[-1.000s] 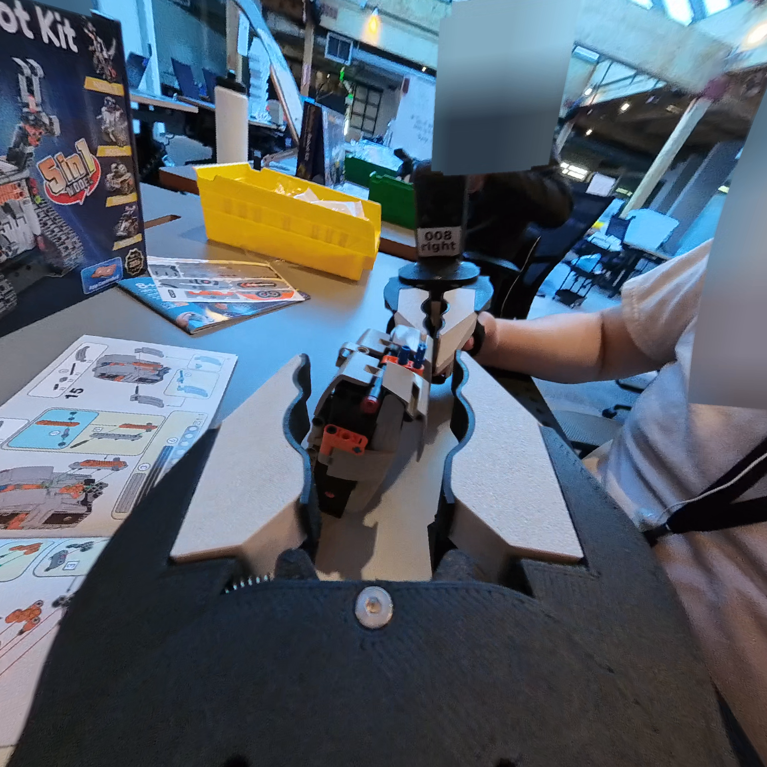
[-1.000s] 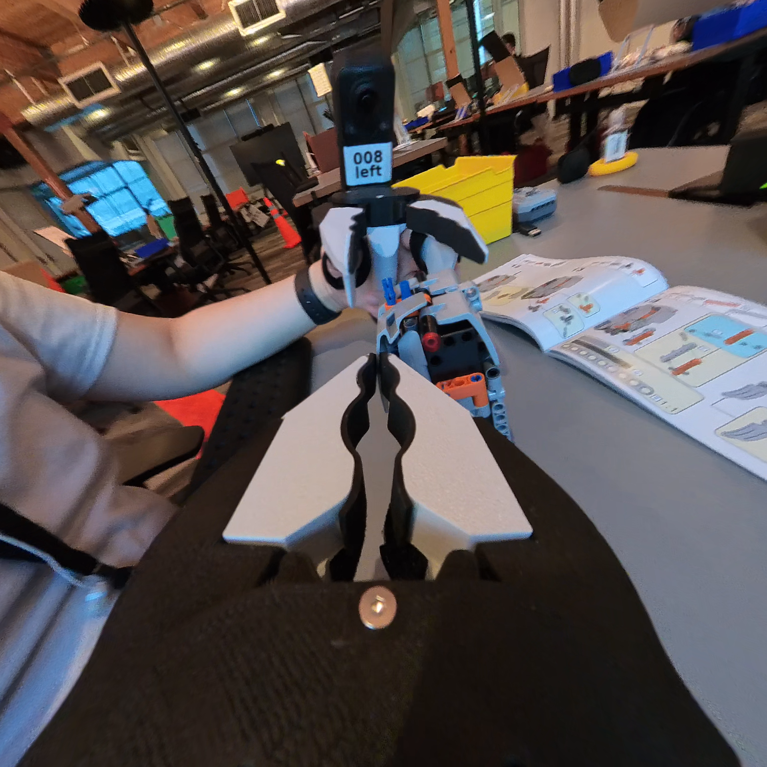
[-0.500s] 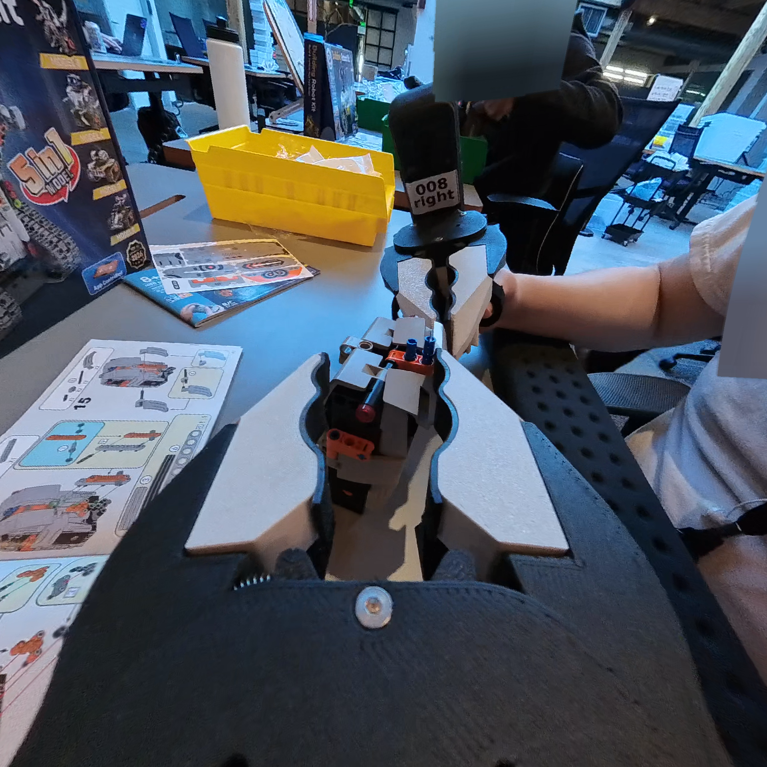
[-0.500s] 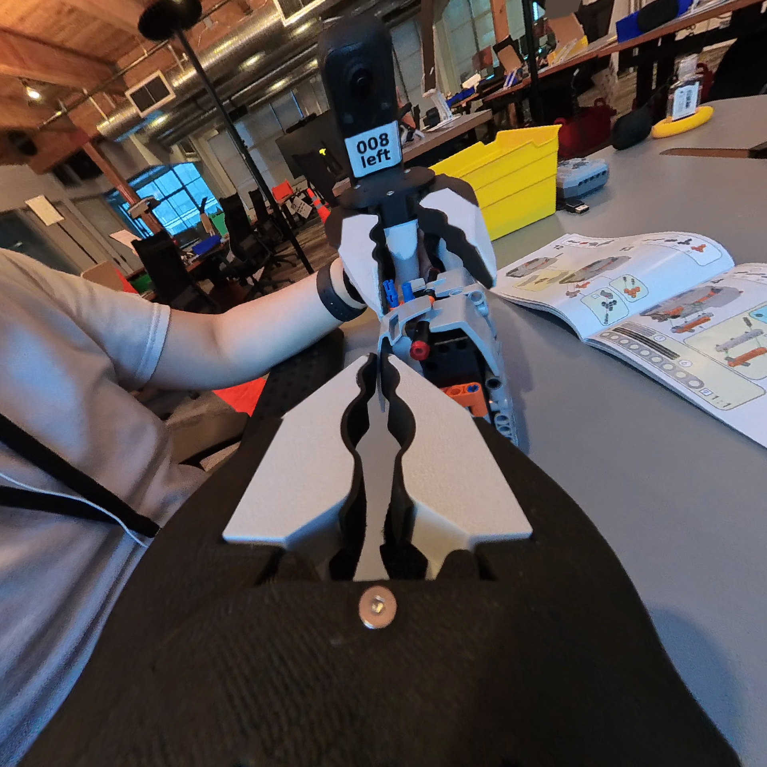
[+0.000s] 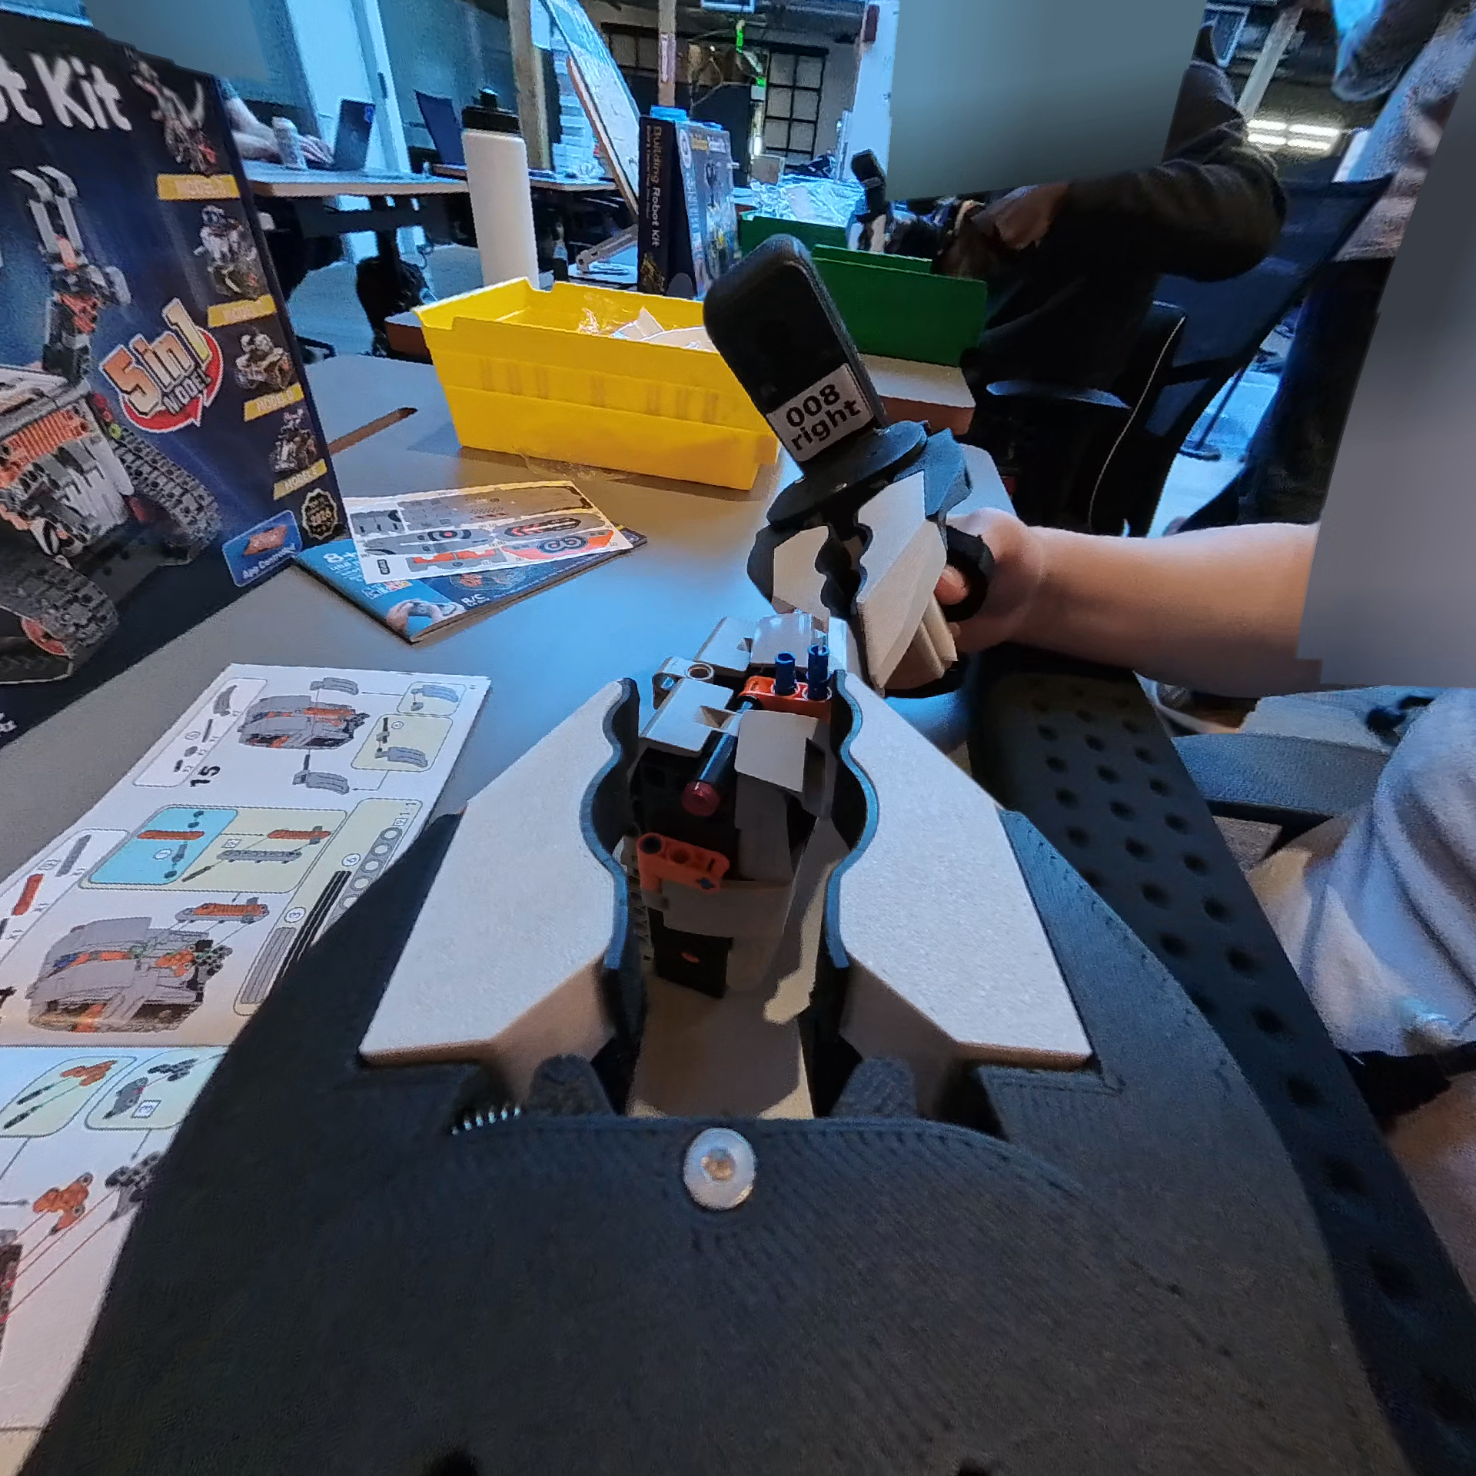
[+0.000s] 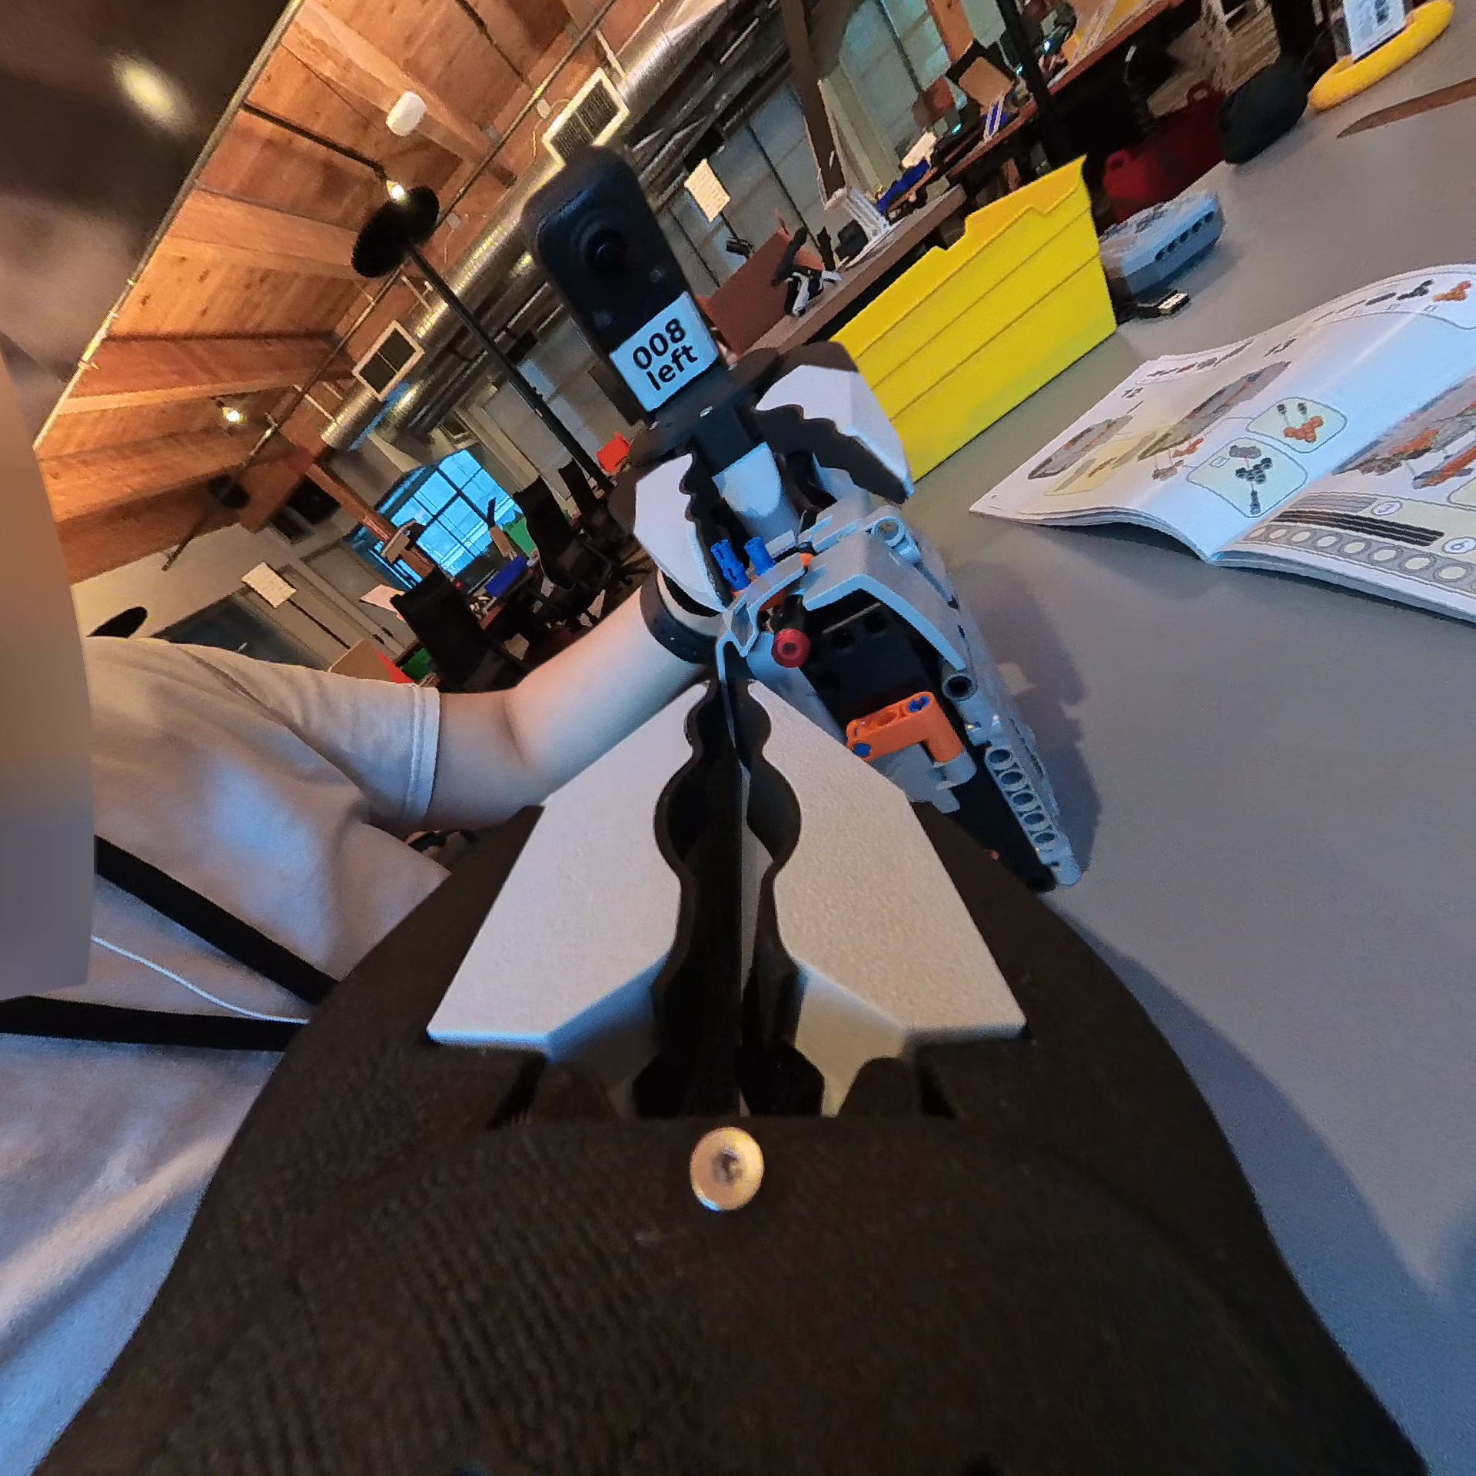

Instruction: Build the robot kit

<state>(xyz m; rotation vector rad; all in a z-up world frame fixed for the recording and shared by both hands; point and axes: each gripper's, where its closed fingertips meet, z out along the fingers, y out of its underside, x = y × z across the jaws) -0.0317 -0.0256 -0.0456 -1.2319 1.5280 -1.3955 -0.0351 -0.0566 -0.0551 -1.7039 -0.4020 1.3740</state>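
**Brick model clamped in your left gripper, right gripper at its far end**

Brick model [image 5: 723, 807], a grey and black assembly with orange connectors, a red-tipped axle and two blue pins on top, sits between the fingers of your left gripper [image 5: 731, 719], which presses on it from both sides. In the right wrist view the model's [image 6: 878, 687] lower end rests on the grey table [image 6: 1238, 799], tilted.

Your right gripper [image 6: 731, 703] has its fingers pressed almost together, with only a thin gap between them. Its tips meet the grey edge of the model just beside the red axle tip; you cannot tell whether they pinch that edge or only touch it. From the left wrist view, the right gripper [image 5: 866, 631] comes down at an angle onto the model's far end, near the blue pins.

An open instruction booklet [image 5: 240, 815] lies flat left of the model. Beyond it stand a printed kit box [image 5: 136, 383], a smaller leaflet [image 5: 479, 551] and a yellow bin [image 5: 591, 391].
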